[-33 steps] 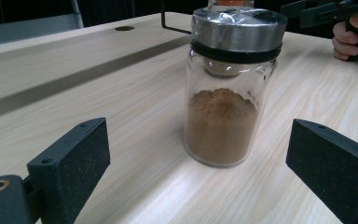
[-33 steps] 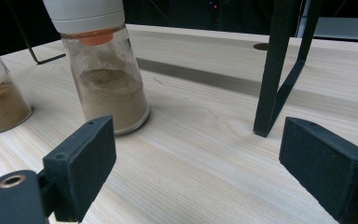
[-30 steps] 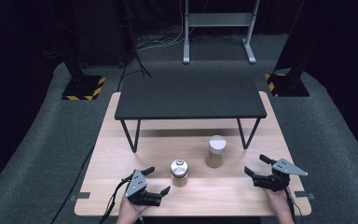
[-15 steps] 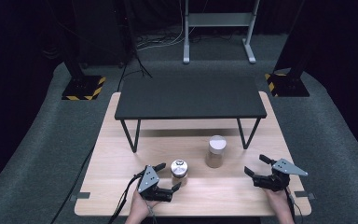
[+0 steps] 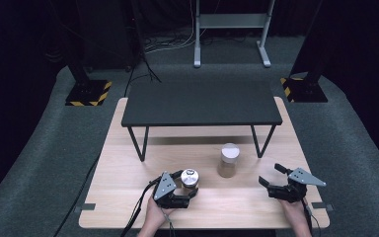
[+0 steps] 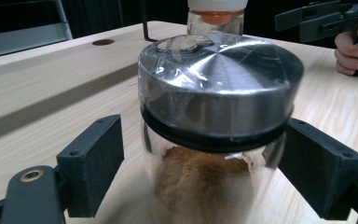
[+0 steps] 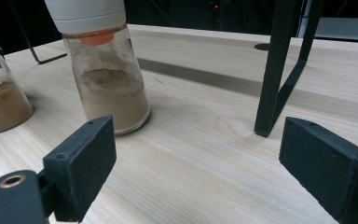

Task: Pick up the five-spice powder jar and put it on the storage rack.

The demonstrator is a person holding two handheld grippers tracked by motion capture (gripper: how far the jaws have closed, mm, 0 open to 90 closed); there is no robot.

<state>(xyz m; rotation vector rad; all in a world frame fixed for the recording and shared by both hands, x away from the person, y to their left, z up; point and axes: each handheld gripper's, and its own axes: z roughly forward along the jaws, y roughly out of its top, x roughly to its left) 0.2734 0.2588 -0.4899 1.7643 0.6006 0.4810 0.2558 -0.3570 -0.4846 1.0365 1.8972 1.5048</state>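
1. High view: the left gripper (image 5: 183,188) lies low on the table (image 5: 128,207), held by a hand entering from the near edge. Its jaws reach around the jar (image 5: 189,178), which stands just left of the shaker (image 5: 227,160). The right gripper (image 5: 272,178) rests right of the jar, well apart from it, jaws spread wide with nothing between them.
2. High view: a black shelf (image 5: 201,102) on thin legs stands behind the jar, over the far half of the table. Grey carpet and dark stands surround the table. Bare wood lies between the jar and the right gripper.
3. Left gripper view: the jaws have just been closing, with the jar (image 6: 216,126) between them. The right pad (image 6: 319,175) looks to touch the glass below the metal lid; the left pad (image 6: 93,161) stands a gap away. Brown powder sits inside.
4. Right gripper view: the open jaws face bare wood. The shaker (image 7: 105,70) stands ahead on the left, a shelf leg (image 7: 279,70) on the right, and the jar (image 7: 0,98) at the left edge.
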